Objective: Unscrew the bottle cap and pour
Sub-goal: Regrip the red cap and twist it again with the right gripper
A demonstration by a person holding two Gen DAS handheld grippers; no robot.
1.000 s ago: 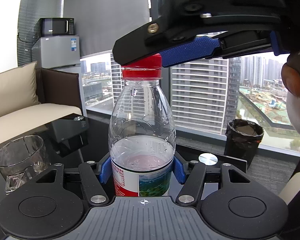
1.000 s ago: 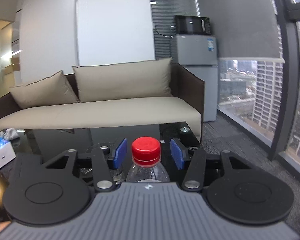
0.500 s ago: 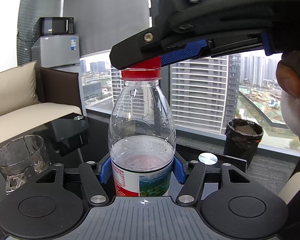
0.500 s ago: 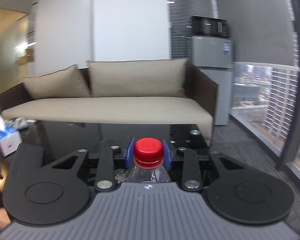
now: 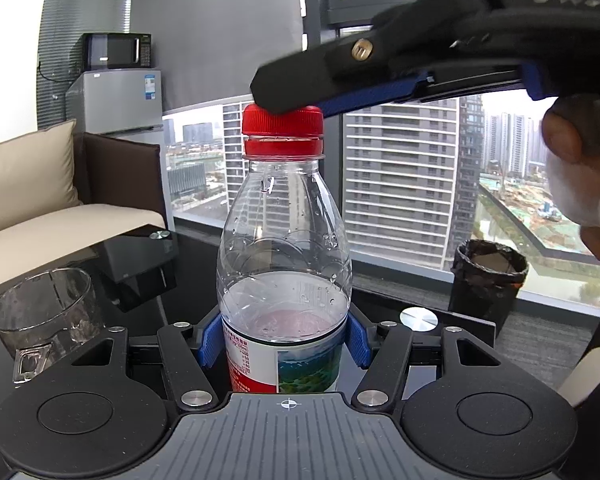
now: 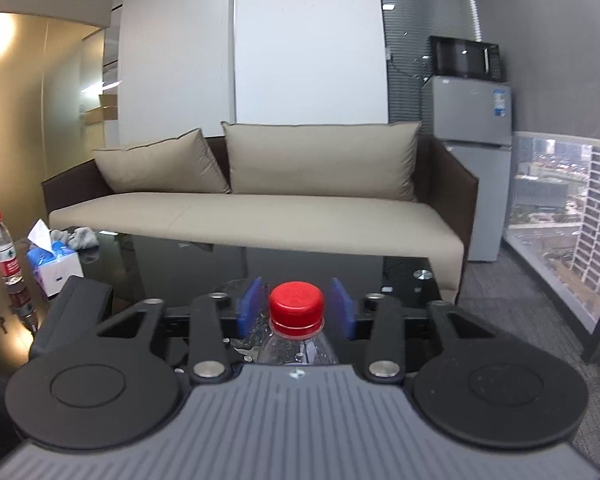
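Observation:
A clear plastic water bottle (image 5: pixel 282 264) with a red cap (image 5: pixel 283 123) stands upright, partly filled. My left gripper (image 5: pixel 283 338) is shut on its labelled lower body. My right gripper (image 6: pixel 296 308) is open around the cap (image 6: pixel 296 309), its blue pads (image 6: pixel 250 306) a little apart from the cap on both sides. In the left wrist view the right gripper's black finger (image 5: pixel 340 76) crosses just over the cap top. A gap shows between the cap and its red ring. An empty clear glass (image 5: pixel 46 314) stands on the black glass table (image 5: pixel 140 248) to the left.
A beige sofa (image 6: pixel 260 200) stands behind the table. A tissue box (image 6: pixel 54 266) and a second bottle (image 6: pixel 5 250) sit at the far left. A black bin (image 5: pixel 488 276) stands by the window. A fridge with a microwave (image 5: pixel 116 92) is in the corner.
My right gripper closed on the cap half a second ago, then opened again and rose slightly. The cap now sits a little higher over its ring. The left gripper has not moved.

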